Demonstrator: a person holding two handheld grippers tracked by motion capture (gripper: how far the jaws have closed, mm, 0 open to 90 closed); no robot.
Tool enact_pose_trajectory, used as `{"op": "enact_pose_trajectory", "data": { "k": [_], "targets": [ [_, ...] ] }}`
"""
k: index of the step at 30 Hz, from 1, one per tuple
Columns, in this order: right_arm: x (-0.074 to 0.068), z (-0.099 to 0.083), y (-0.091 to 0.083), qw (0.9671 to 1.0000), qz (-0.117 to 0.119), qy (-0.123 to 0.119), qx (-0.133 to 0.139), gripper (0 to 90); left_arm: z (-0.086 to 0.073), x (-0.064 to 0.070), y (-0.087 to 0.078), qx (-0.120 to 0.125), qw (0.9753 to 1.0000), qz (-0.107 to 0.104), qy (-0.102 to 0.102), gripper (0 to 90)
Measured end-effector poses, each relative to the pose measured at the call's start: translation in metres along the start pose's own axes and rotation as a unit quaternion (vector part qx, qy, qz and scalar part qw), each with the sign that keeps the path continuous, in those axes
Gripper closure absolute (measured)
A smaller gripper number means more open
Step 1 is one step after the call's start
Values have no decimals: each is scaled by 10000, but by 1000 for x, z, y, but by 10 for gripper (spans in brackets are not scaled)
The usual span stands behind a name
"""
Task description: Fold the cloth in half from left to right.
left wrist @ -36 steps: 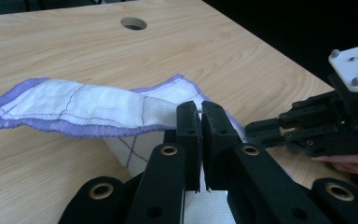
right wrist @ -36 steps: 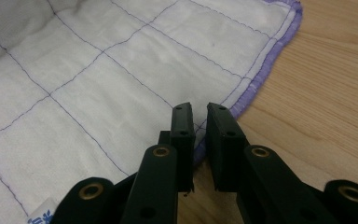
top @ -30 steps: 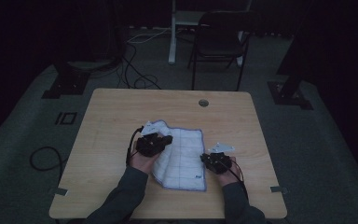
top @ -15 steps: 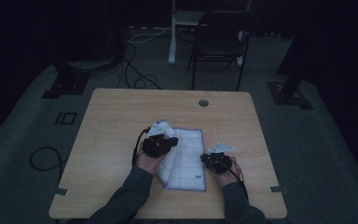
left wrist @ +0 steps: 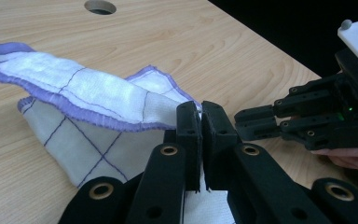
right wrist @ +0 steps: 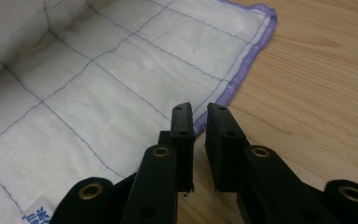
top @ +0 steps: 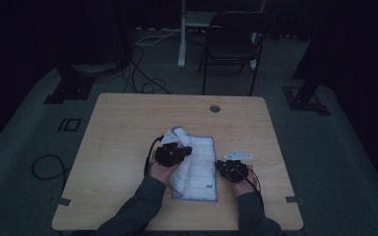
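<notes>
Two grippers: we see both at the desk's [top: 128, 123] near edge.
Left gripper [left wrist: 200, 126]: jaws pinch the cloth's [left wrist: 98, 100] purple hem.
Right gripper [right wrist: 199, 122]: jaws nearly closed, empty, at the cloth's edge.

Left gripper [left wrist: 200, 116] at lower centre, jaws pinched on purple-edged white cloth [left wrist: 74, 100], lifted fold trailing to upper left. Right gripper [left wrist: 317, 116] at right edge. Wooden table [left wrist: 177, 42], hole [left wrist: 100, 6] at top.
</notes>
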State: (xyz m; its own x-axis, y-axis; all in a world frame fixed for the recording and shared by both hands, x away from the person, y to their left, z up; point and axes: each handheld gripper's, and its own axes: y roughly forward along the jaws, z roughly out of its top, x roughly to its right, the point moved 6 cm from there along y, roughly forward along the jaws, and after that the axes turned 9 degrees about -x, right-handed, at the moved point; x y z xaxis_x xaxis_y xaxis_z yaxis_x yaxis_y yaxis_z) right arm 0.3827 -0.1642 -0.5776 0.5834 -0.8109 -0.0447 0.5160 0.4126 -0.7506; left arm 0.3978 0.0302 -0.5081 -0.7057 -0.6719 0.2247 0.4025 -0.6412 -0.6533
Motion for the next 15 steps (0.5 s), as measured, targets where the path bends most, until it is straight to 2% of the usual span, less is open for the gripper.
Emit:
{"op": "enact_pose_trajectory", "data": {
  "k": [15],
  "targets": [
    [5, -1, -2, 10000, -27, 57, 4, 824, 3, 3, 11, -73, 10000, -53, 40, 871]
  ]
}}
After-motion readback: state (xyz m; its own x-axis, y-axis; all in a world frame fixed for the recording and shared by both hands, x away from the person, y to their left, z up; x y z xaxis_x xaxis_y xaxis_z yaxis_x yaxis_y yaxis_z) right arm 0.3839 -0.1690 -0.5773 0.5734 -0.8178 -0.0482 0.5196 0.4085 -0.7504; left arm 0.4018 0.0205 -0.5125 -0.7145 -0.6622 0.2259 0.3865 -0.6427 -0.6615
